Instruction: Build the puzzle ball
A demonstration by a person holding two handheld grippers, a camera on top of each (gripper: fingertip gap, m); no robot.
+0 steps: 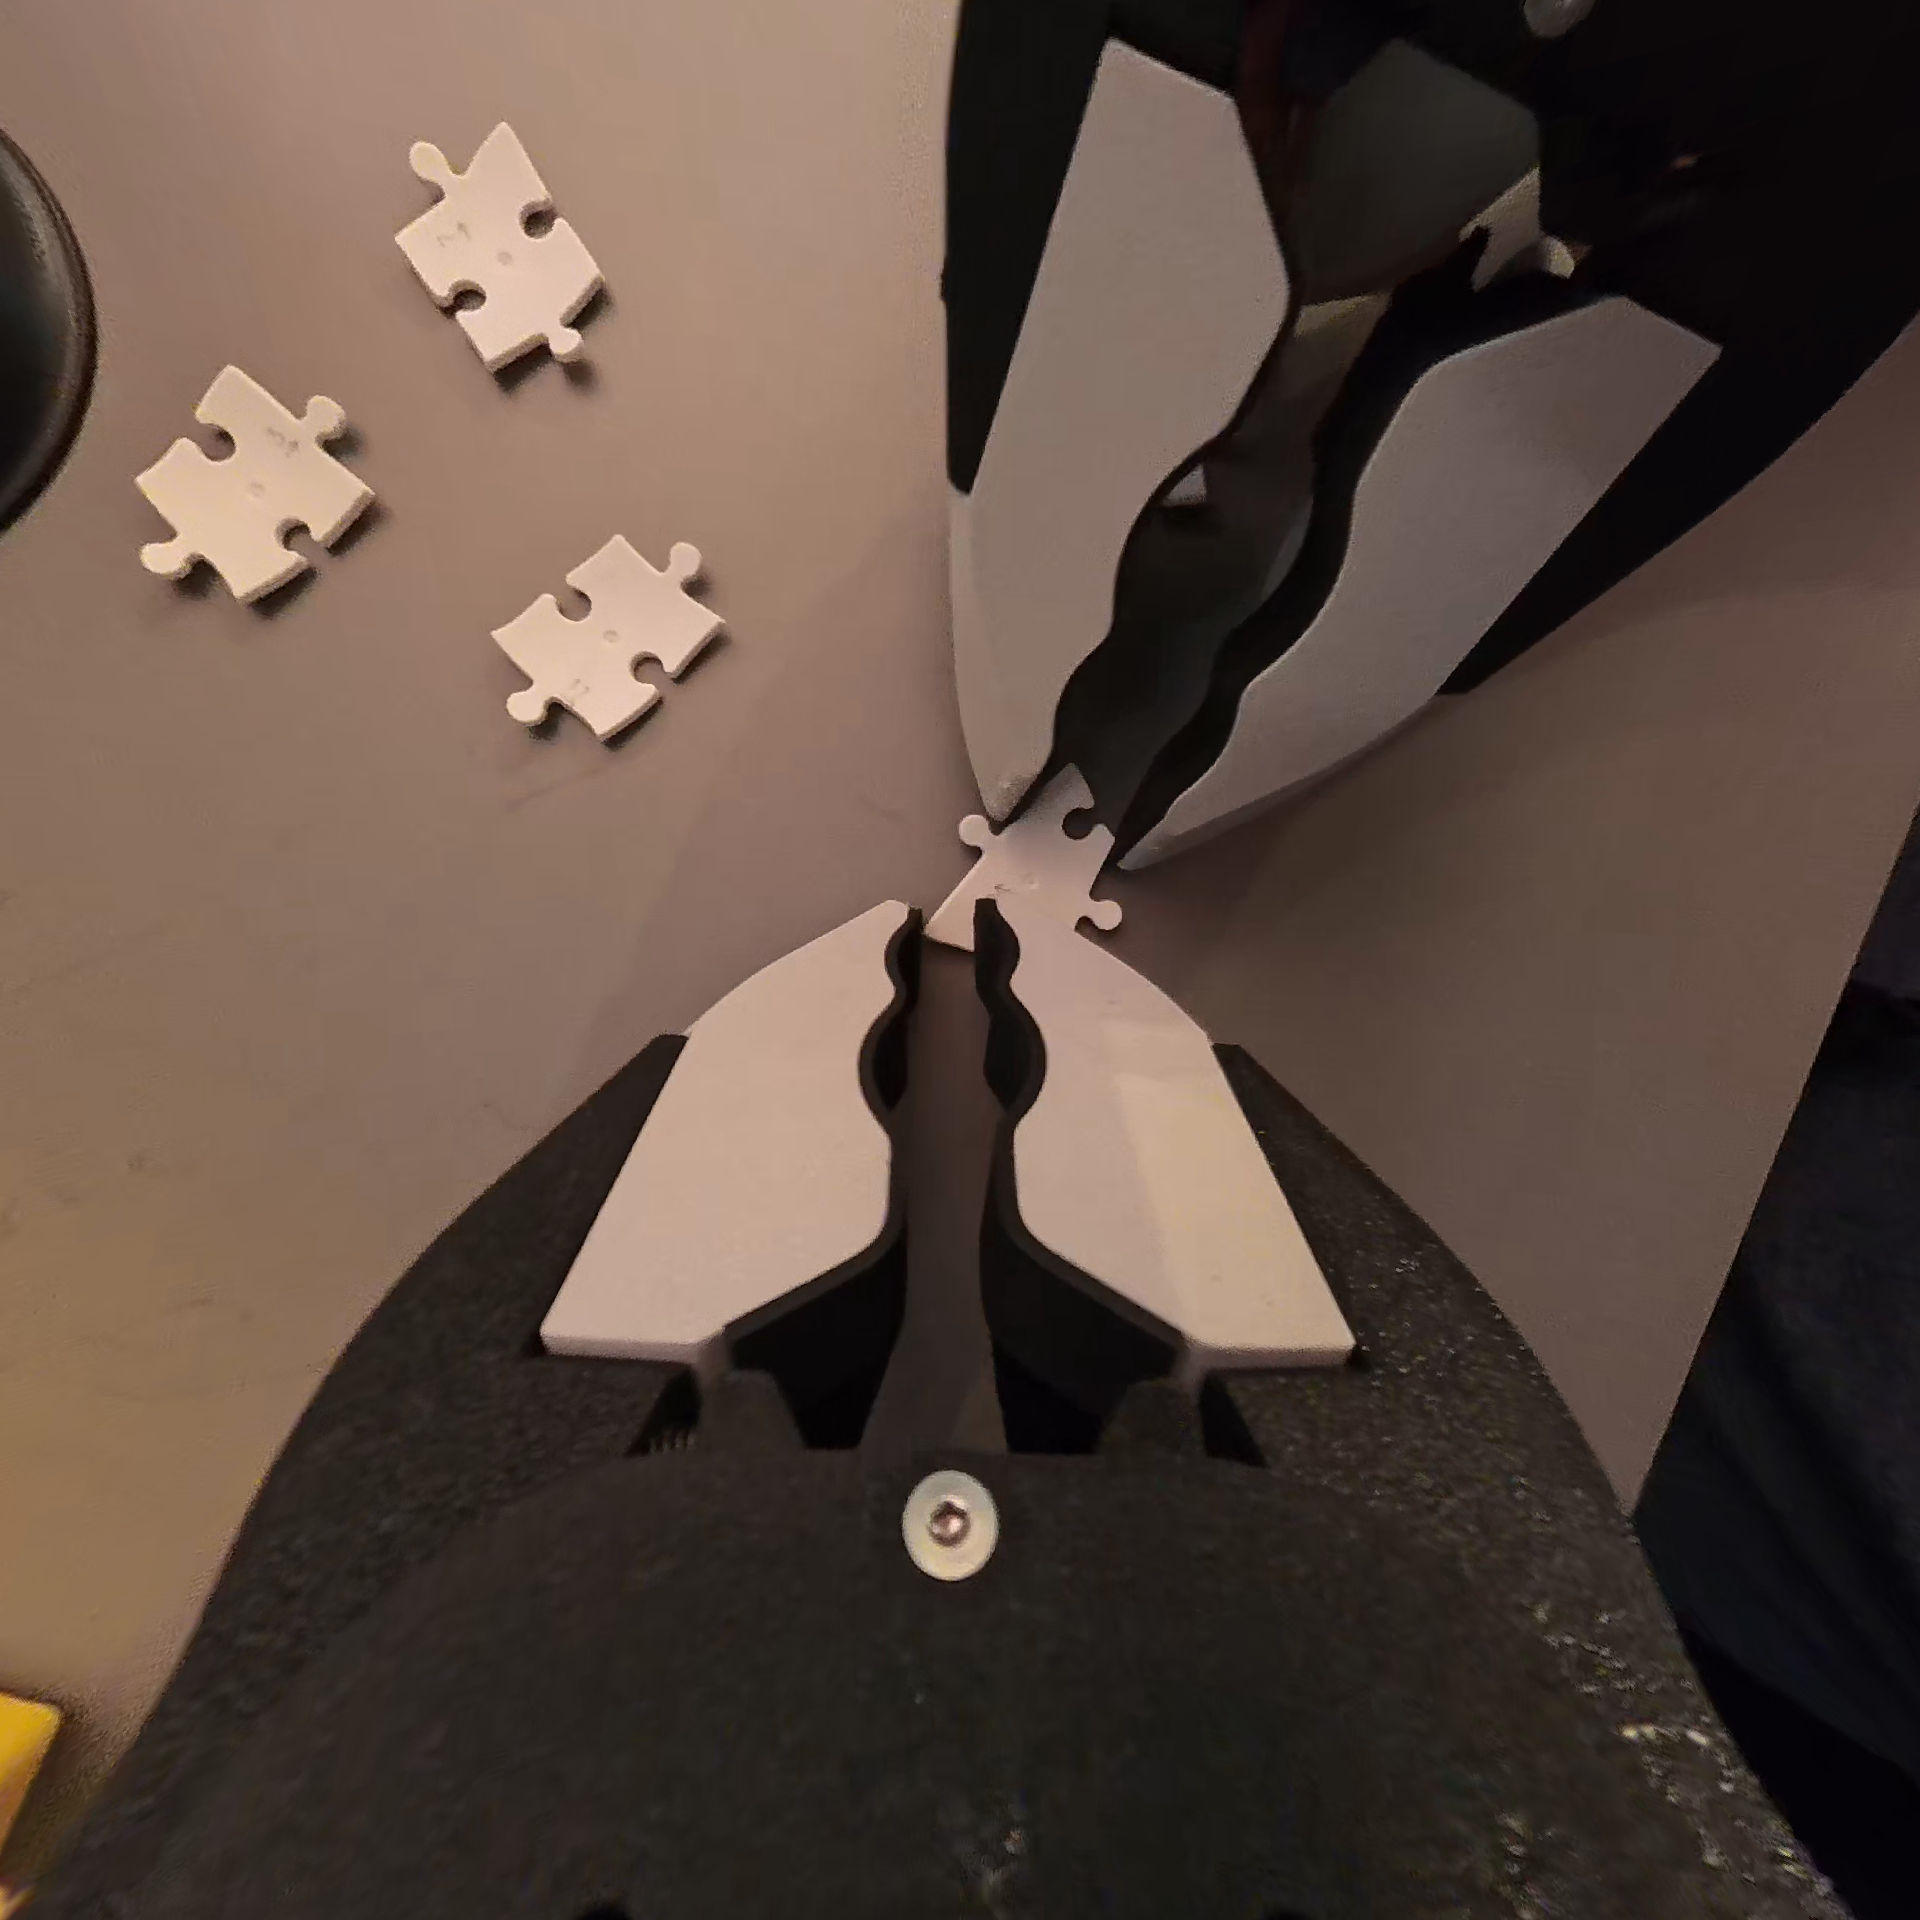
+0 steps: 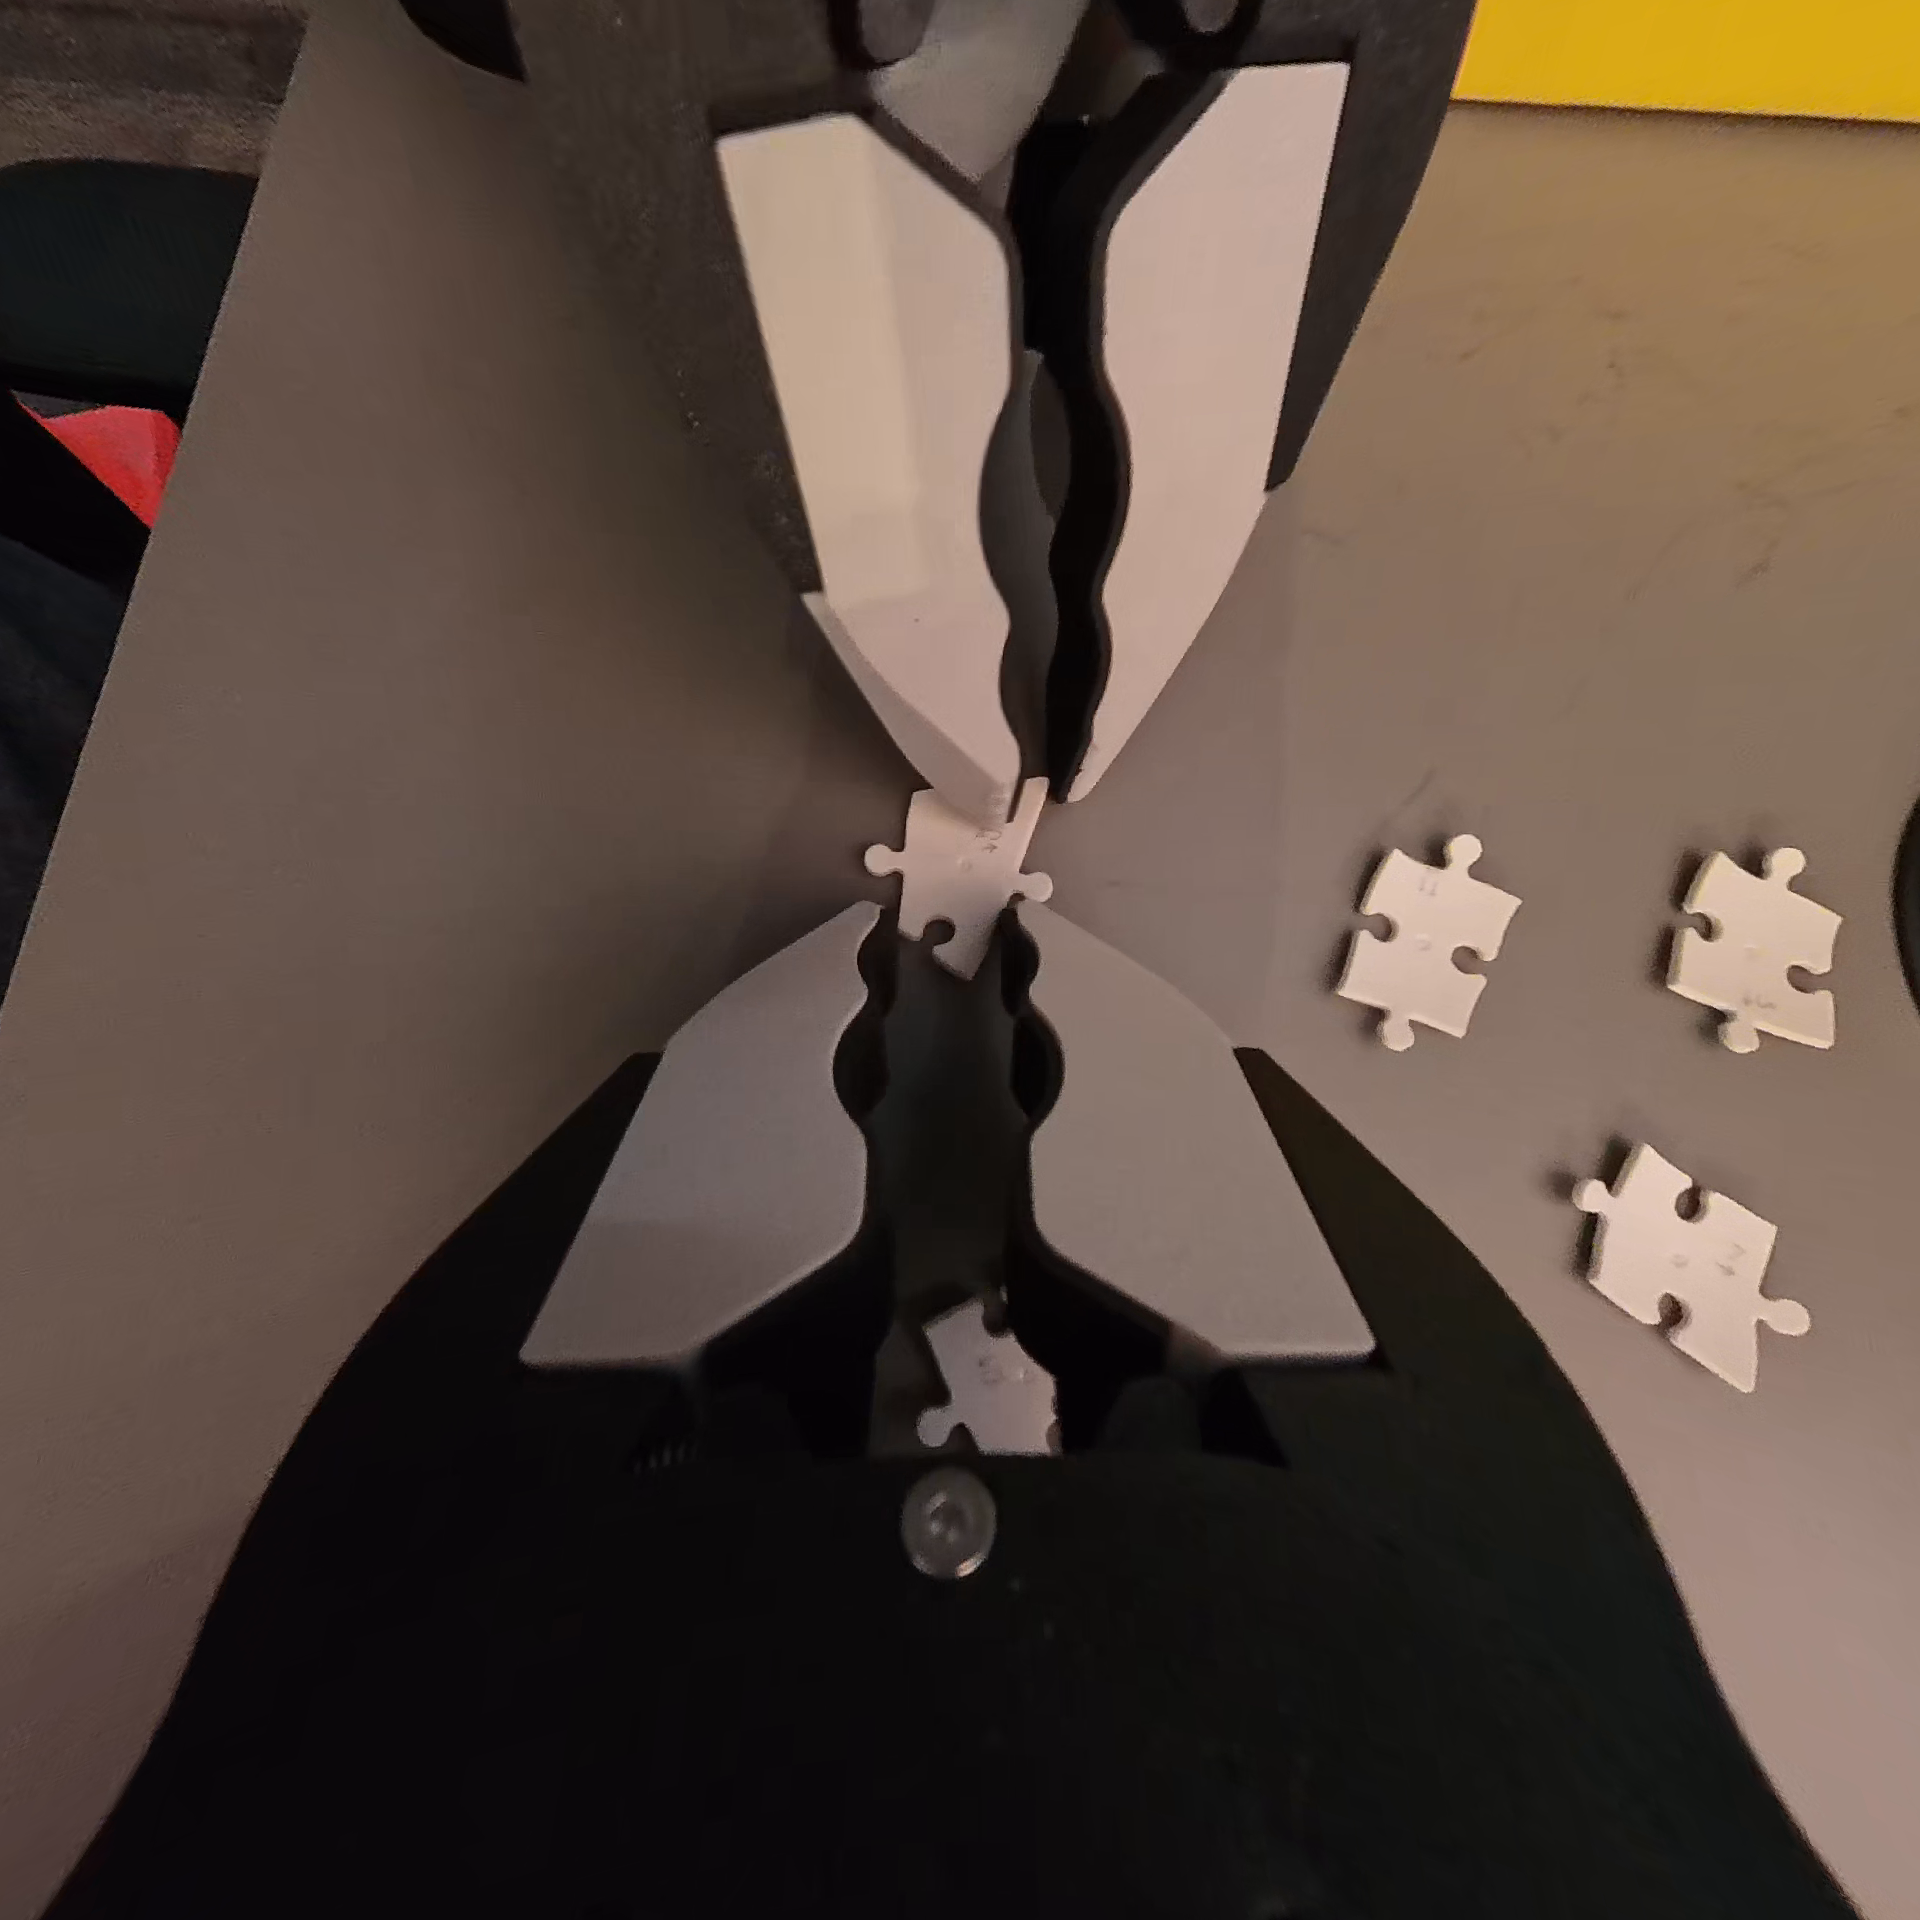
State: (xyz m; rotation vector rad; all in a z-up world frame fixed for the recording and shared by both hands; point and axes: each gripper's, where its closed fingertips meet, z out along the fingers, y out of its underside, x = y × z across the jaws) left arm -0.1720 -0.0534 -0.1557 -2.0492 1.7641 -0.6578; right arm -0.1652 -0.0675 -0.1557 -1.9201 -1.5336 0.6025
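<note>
Fingers of the left gripper are clenching narrowly on the near corner of a white puzzle piece, pinching it through its thickness and holding it up off the grey tabletop. Facing it from the far side, the right gripper is reaching in tip to tip, its fingers standing a little wider apart and bracketing the opposite end of the same piece. One tip is touching an edge, but I cannot tell whether the pair is actually squeezing.

Three loose pieces are lying flat and apart from one another on the tabletop, well to the left in the left wrist view and to the right in the right wrist view. Another piece is showing through the gap at the base of the right fingers, lying on the tabletop beneath that gripper. A yellow object is sitting at the far right edge.
</note>
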